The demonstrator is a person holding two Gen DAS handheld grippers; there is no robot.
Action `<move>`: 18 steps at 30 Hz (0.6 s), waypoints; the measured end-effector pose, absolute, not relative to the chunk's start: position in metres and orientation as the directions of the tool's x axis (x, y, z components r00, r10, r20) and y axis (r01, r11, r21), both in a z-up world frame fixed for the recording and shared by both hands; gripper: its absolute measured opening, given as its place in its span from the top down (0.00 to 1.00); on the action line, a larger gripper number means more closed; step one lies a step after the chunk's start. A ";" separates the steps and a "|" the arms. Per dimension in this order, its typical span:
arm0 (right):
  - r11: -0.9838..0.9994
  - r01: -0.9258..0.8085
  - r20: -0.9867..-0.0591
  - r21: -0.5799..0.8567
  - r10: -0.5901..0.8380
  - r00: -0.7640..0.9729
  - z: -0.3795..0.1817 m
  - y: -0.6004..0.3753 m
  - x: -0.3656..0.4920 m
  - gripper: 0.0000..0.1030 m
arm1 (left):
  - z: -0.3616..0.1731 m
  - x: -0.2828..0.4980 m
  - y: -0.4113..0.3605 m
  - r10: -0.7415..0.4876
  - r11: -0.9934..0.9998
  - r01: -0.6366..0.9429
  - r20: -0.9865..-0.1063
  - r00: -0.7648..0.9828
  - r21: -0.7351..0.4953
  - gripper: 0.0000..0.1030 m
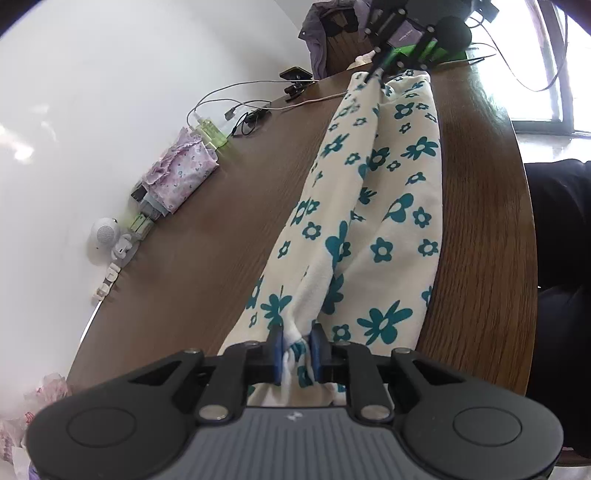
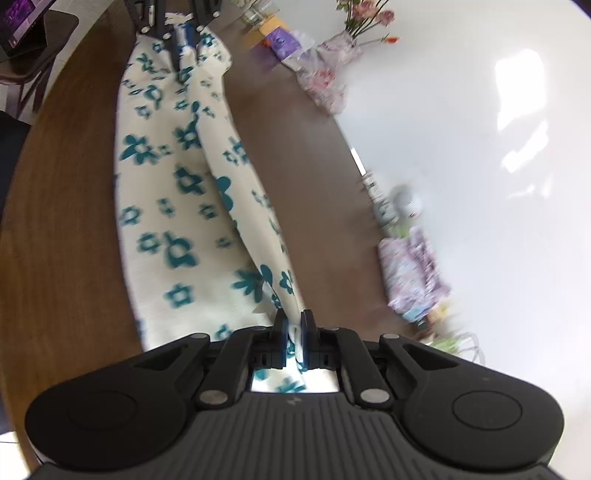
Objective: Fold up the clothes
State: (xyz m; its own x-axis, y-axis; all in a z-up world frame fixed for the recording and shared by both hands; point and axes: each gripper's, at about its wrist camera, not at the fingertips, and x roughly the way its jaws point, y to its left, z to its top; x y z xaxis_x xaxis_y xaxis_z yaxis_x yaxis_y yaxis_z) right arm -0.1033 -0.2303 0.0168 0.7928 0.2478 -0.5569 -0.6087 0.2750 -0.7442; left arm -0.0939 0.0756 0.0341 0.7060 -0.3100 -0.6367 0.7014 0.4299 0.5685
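A cream cloth with teal flowers (image 1: 388, 192) lies stretched in a long band over the brown wooden table (image 1: 221, 221). My left gripper (image 1: 297, 343) is shut on one bunched end of it, the fabric pinched between the blue pads. At the far end, my right gripper (image 1: 376, 74) pinches the other end. In the right wrist view the same cloth (image 2: 170, 206) runs away from my right gripper (image 2: 294, 332), which is shut on a gathered fold. My left gripper (image 2: 183, 33) holds the far end at the top.
A folded lilac floral garment (image 1: 181, 173) lies by the wall with cables (image 1: 236, 107), a green charger (image 1: 210, 133) and a small white speaker (image 1: 105, 232). A person's dark clothing (image 1: 561, 229) is past the table's right edge. Plastic bags (image 2: 325, 81) and a flower vase (image 2: 347, 40) stand by the wall.
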 end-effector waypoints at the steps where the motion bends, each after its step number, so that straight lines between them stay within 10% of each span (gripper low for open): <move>1: 0.244 -0.622 -0.576 -0.744 0.236 0.783 0.007 -0.229 -0.108 0.94 | 0.034 -0.094 0.076 -0.314 0.428 0.703 -0.636 0.705 0.568 0.85; 6: 0.248 -0.636 -0.593 -0.730 0.231 0.771 0.002 -0.231 -0.114 0.90 | 0.047 -0.085 0.081 -0.323 0.492 0.742 -0.696 0.642 0.456 0.73; 10: 0.411 -0.713 -0.674 -0.568 0.266 0.689 0.055 -0.250 -0.098 0.56 | 0.082 -0.085 0.114 -0.368 0.592 0.753 -0.735 0.570 0.288 0.65; 18: 0.736 -0.667 -0.497 -0.117 0.538 0.681 0.093 -0.230 -0.054 0.57 | 0.129 -0.024 0.161 -0.418 0.722 0.682 -0.709 0.567 0.120 0.44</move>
State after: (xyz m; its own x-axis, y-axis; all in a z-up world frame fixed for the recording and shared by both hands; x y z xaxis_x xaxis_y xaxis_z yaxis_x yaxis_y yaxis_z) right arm -0.0541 -0.2304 0.0929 0.6807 0.5382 -0.4970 -0.6672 0.7356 -0.1173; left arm -0.0239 0.1605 0.1287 0.5674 -0.4179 -0.7095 0.6816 0.7218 0.1200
